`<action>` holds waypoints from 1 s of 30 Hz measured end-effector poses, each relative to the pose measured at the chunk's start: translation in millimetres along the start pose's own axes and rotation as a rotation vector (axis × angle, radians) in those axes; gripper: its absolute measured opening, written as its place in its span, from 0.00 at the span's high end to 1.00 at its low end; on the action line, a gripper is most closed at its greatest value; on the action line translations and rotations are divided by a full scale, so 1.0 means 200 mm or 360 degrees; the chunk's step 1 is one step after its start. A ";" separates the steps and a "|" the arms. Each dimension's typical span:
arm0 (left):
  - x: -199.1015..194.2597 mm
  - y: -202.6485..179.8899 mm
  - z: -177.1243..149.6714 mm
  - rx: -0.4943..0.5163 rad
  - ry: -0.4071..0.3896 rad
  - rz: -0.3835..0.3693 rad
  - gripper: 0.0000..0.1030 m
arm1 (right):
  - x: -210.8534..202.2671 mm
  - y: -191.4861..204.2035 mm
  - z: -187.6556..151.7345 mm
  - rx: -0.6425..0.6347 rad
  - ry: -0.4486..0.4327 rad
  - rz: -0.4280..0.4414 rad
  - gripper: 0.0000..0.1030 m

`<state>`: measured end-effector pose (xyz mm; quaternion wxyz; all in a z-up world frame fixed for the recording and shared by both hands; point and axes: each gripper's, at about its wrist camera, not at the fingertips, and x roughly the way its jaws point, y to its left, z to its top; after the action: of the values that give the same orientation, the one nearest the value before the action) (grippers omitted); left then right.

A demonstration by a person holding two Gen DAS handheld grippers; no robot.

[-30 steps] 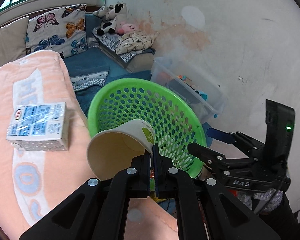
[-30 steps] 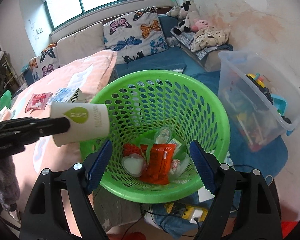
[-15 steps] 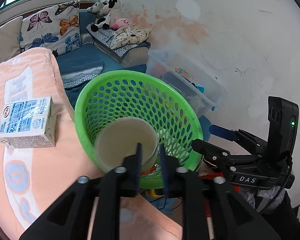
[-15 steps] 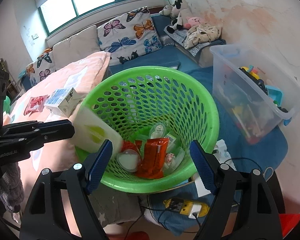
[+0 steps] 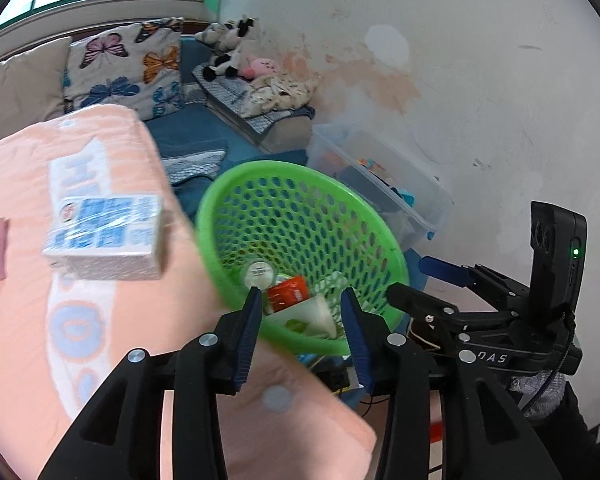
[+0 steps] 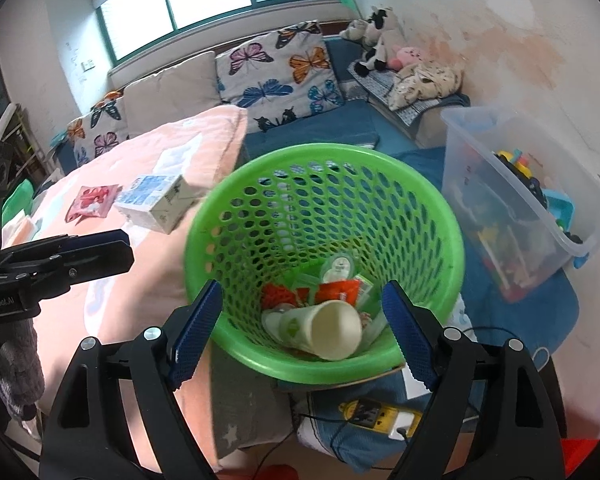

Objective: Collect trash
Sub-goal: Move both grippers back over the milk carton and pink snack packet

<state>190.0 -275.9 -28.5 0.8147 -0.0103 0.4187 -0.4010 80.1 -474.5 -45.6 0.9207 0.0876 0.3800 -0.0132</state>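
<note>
Left tongs (image 5: 300, 320) stand released, their jaws having just been opening, nothing between them. Right tongs (image 6: 300, 336) gape wide and empty. The paper cup (image 6: 324, 330) lies on its side inside the green basket (image 6: 440, 216), below and beyond both tongs, atop the wrappers. Risk: the milk carton (image 5: 104, 236) and pink packet (image 6: 94, 202) remain on the bed's blanket (image 5: 100, 360); a hasty reach could knock the carton off its edge.

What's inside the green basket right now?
In the basket: a paper cup on its side, red wrappers, a small sealed tub. The cup hides what lies beneath.
</note>
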 end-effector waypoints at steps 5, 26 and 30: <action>-0.10 0.13 -0.04 -0.0077 -0.0041 0.0067 0.56 | 0.02 0.10 0.03 -0.0054 -0.0004 0.0045 0.19; -0.45 0.56 -0.19 -0.0320 -0.0173 0.0386 0.28 | 0.14 0.43 0.14 -0.0268 0.0008 0.0171 0.13; -0.49 0.62 -0.21 -0.0355 -0.0185 0.0429 0.23 | 0.17 0.48 0.15 -0.0298 0.0016 0.0188 0.12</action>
<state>208.1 -113.9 -33.4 0.8777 -0.0675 0.4104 -0.2379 133.8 -384.5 -32.9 0.9222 0.0233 0.3783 0.0770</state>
